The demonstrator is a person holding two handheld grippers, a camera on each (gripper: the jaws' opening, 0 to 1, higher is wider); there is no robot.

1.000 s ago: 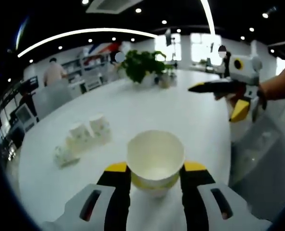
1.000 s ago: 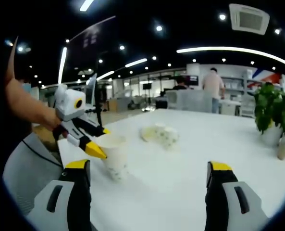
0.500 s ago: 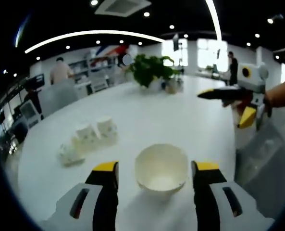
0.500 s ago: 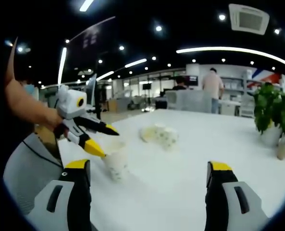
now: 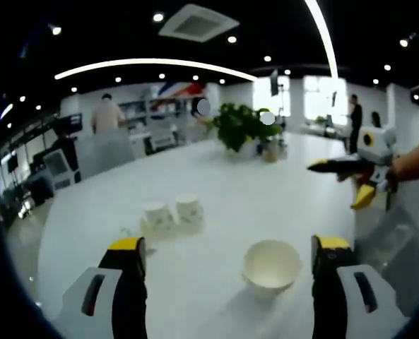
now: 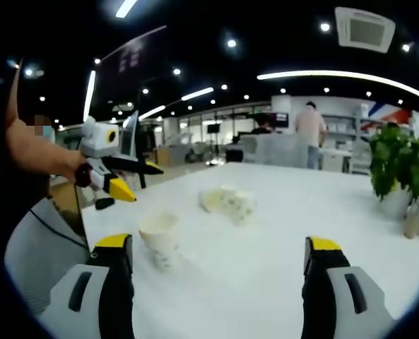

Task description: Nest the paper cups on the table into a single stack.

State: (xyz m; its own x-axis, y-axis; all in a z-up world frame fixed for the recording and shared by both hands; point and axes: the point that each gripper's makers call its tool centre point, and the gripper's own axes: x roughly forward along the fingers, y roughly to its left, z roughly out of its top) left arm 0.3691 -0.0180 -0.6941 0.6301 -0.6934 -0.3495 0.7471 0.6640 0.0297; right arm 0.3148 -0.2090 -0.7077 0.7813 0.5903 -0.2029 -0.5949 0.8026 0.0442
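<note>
Both yellow-tipped claws, left claw (image 5: 225, 251) and right claw (image 6: 217, 248), are gaping empty; an upright white paper cup (image 5: 271, 264) is standing free on the white round desk (image 5: 223, 183), ready for nesting; beyond this cup, more paper cups (image 5: 171, 214) are clustering

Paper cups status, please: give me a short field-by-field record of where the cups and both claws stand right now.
single cup: upright on the white table, mouth open, free of both claws
cup group: farther back on the table, apart from the single cup; exact count unclear
left claw: open, holding nothing, single cup near its right jaw
right claw: open, holding nothing
potted plant: at the far end of the table
stack: not yet made
</note>
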